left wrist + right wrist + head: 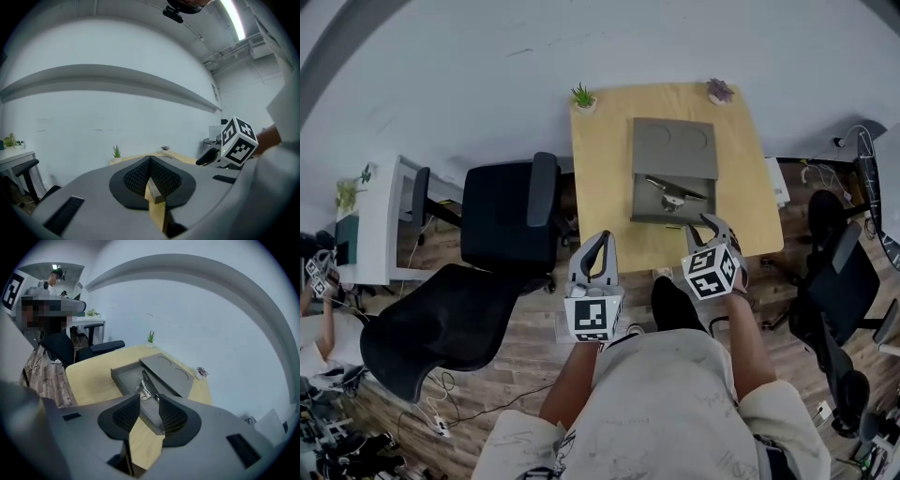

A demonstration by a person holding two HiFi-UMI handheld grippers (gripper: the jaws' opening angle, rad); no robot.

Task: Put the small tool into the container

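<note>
Right gripper (713,225) jaws apart near container (647,202)

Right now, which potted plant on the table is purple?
The right-corner plant, at the table's far edge; the left-corner plant is green and spiky.

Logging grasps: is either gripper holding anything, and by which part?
Nothing is held. The left gripper is shut on nothing; the right gripper is open and empty. The small silvery metal tool lies in the grey container.
</note>
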